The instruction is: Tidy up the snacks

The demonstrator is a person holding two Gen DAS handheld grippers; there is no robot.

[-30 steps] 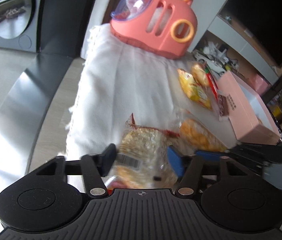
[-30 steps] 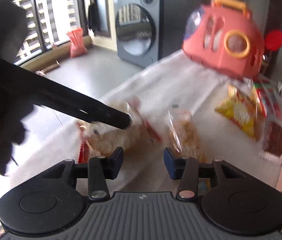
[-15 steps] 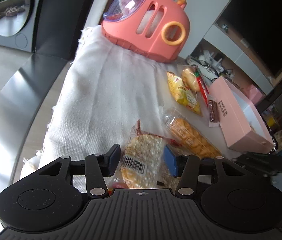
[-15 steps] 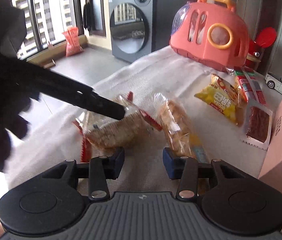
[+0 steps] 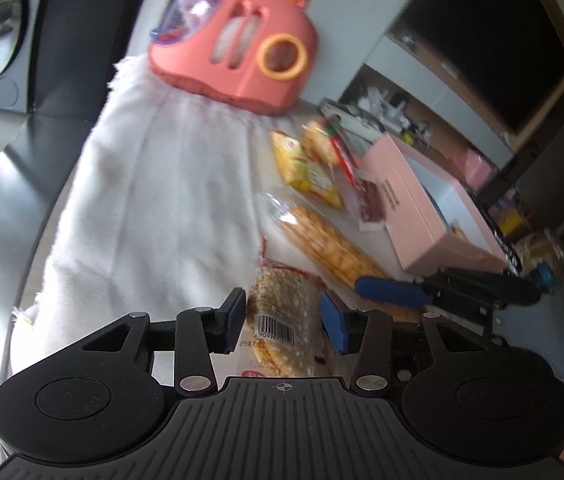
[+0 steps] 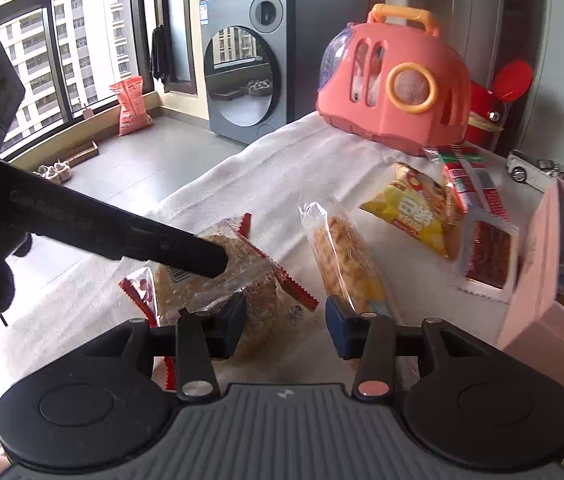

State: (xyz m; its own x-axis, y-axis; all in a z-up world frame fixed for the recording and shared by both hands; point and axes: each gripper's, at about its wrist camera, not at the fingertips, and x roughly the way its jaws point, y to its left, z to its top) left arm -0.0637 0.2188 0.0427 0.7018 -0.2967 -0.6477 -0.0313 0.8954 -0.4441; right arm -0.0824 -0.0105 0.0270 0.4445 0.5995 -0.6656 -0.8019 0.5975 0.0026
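A clear bag of round crispy cakes with red ends (image 5: 282,316) (image 6: 218,284) sits between the pads of my left gripper (image 5: 284,322), which is shut on it. In the right wrist view the left gripper's finger (image 6: 186,252) rests on the bag's top. My right gripper (image 6: 286,322) is open and empty, just in front of that bag and a long cracker pack (image 6: 346,264) (image 5: 330,244). A yellow chip bag (image 6: 414,208) (image 5: 310,172), a red stick pack (image 6: 474,184) and a brown jerky pack (image 6: 486,256) lie beyond. The pink box (image 6: 538,272) (image 5: 422,208) stands open at the right.
A white cloth (image 5: 162,184) covers the table (image 5: 18,184). A pink toy carrier (image 5: 238,48) (image 6: 394,88) stands at the far end, with a red toy (image 6: 498,96) and a white toy car (image 6: 526,168) beside it. The table edge drops to the floor at left.
My left gripper has drawn the crispy-cake bag back toward the near edge, and its view has swung left. My right gripper has pulled back and risen a little, staying open.
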